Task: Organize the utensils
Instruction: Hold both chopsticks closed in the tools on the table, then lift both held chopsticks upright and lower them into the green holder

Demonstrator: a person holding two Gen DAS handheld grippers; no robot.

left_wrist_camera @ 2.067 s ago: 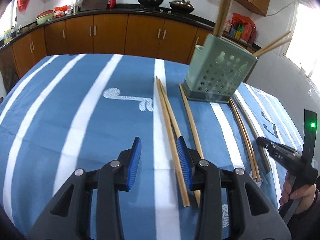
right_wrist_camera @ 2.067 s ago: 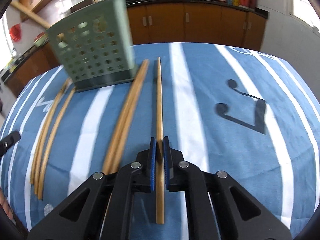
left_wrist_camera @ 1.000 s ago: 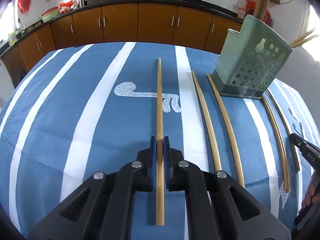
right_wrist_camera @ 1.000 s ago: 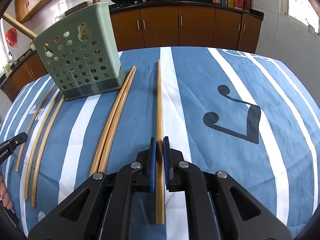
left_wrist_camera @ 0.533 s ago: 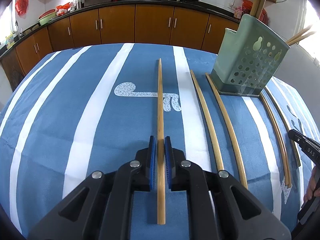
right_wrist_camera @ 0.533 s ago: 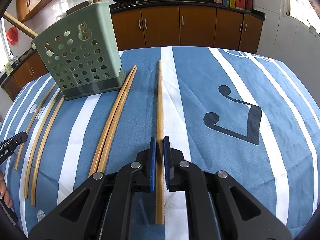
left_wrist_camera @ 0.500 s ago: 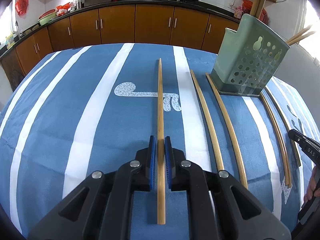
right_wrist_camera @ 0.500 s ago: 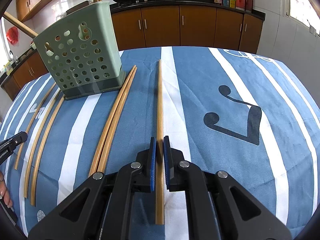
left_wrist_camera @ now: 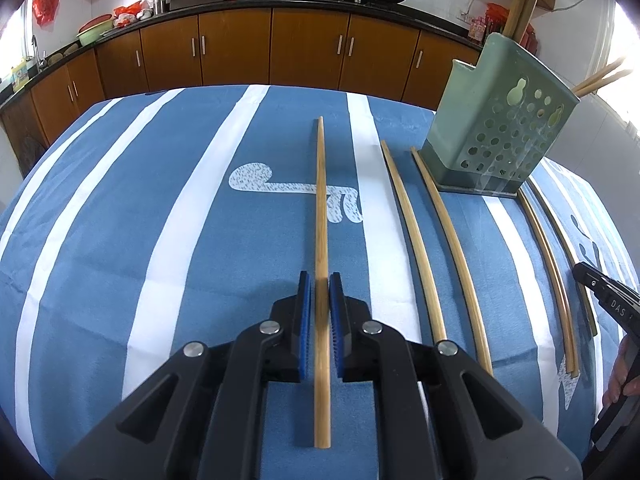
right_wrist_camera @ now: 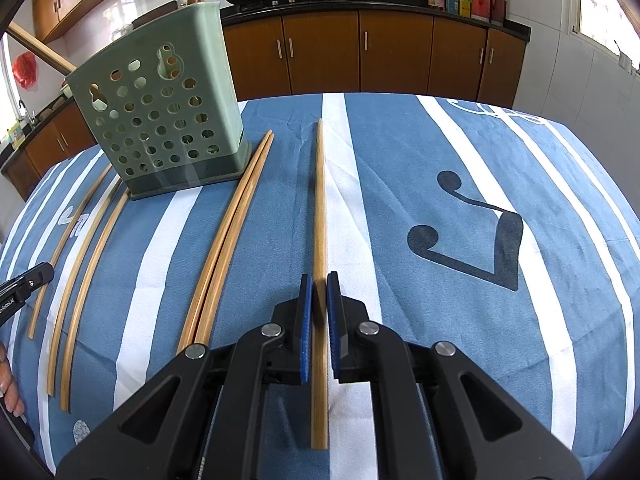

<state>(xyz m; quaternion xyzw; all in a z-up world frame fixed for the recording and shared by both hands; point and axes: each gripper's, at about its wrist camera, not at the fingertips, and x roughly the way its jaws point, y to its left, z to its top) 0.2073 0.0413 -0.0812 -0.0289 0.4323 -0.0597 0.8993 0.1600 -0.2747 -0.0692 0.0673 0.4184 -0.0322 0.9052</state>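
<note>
My left gripper (left_wrist_camera: 320,300) is shut on a long wooden chopstick (left_wrist_camera: 321,208) that points straight ahead over the blue striped cloth. My right gripper (right_wrist_camera: 319,300) is shut on another wooden chopstick (right_wrist_camera: 319,208), also pointing ahead. The green perforated utensil holder (left_wrist_camera: 500,136) stands at the right of the left wrist view and at the left of the right wrist view (right_wrist_camera: 160,120), with chopsticks standing in it. Loose chopsticks lie on the cloth beside it: two (left_wrist_camera: 436,240) left of the holder and two (right_wrist_camera: 228,236) right of it.
The table is covered by a blue cloth with white stripes (right_wrist_camera: 480,200). Brown kitchen cabinets (left_wrist_camera: 240,52) and a counter with woks run behind it. The right gripper's tip (left_wrist_camera: 600,292) shows at the left view's right edge.
Two seconds ago my left gripper was open over chopsticks on the cloth; since then it has closed on one and holds it out. Over the last second both grippers stay almost still.
</note>
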